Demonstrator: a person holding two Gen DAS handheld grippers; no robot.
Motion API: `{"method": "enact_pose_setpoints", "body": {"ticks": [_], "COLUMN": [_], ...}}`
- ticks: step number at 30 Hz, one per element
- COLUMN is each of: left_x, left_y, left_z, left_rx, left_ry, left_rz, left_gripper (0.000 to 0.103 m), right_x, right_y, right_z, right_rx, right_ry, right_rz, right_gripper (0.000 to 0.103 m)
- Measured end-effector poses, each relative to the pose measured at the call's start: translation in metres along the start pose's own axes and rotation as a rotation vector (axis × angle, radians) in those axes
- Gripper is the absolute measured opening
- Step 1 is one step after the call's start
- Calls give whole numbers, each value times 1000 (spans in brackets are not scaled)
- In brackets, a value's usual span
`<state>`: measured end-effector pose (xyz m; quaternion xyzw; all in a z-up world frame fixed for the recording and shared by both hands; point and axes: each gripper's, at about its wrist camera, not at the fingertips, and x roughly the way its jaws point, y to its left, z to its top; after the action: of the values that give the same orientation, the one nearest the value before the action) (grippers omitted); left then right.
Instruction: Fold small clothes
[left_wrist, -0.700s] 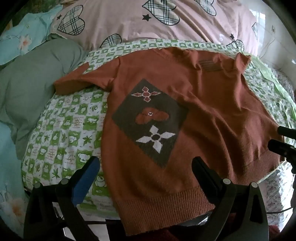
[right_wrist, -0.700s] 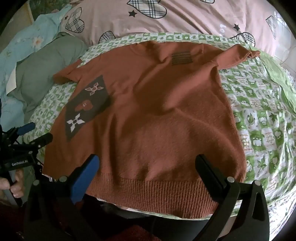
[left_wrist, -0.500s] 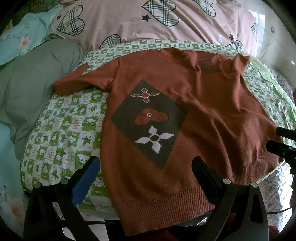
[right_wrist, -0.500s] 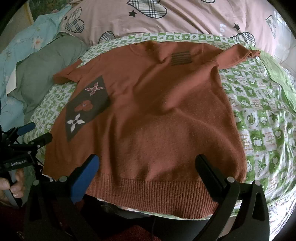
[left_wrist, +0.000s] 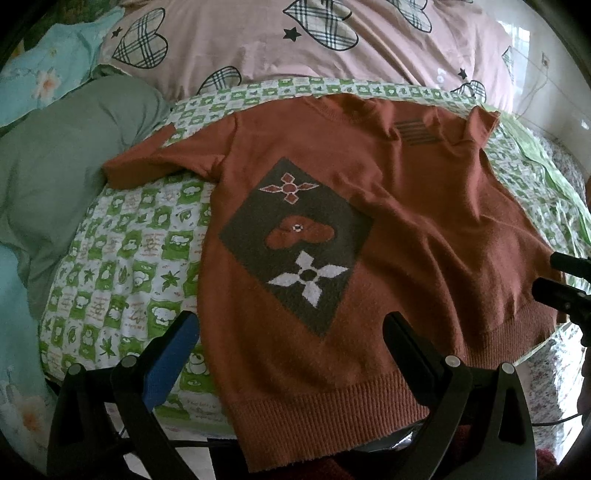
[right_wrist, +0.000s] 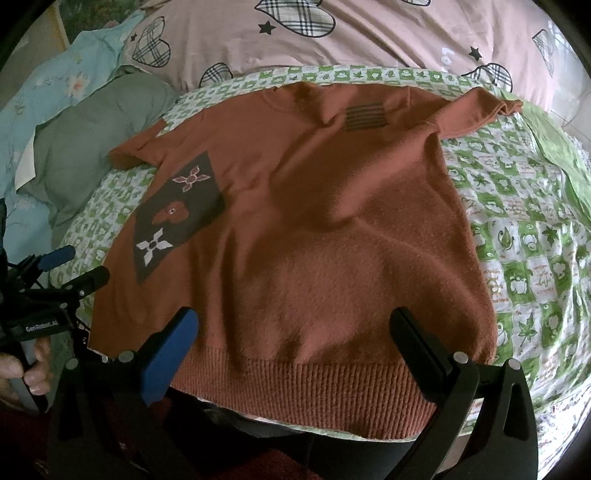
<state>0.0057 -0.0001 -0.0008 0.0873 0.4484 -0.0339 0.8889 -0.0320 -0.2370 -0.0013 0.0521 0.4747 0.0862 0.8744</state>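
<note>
A rust-orange short-sleeved knit sweater (left_wrist: 388, 229) lies flat and spread out on the bed, ribbed hem toward me, neck at the far side. It has a dark diamond patch with flowers (left_wrist: 295, 240) on its left front, and it also shows in the right wrist view (right_wrist: 314, 229). My left gripper (left_wrist: 291, 332) is open and empty, hovering over the hem's left part. My right gripper (right_wrist: 295, 328) is open and empty over the hem's middle. Each gripper shows at the edge of the other's view, the right one (left_wrist: 565, 280) and the left one (right_wrist: 70, 269).
A green-and-white patterned sheet (right_wrist: 524, 236) covers the bed. A pink quilt with plaid hearts (left_wrist: 295, 40) lies along the far side. A grey-green pillow (left_wrist: 62, 155) and light blue floral bedding (left_wrist: 40, 77) lie at the left. The bed's near edge runs under the hem.
Both grippers stay open and nearly still; the views have shifted only slightly. The sweater has not moved.
</note>
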Motion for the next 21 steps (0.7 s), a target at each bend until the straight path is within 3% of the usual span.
{"method": "enact_pose_setpoints", "body": {"ticks": [11,21], "left_x": [2,16], "left_y": [0,-2], "left_z": [8,16], "left_rx": [3,22], "left_ry": [3,30], "left_rz": [1,9], "left_gripper": [100,100], "right_x": [-5,-1], "right_y": [-6,-27], "right_z": [8,14], "right_rx": [26,93], "right_ry": [17,-22], "right_rz": [6,44], "right_gripper": [103,103]}}
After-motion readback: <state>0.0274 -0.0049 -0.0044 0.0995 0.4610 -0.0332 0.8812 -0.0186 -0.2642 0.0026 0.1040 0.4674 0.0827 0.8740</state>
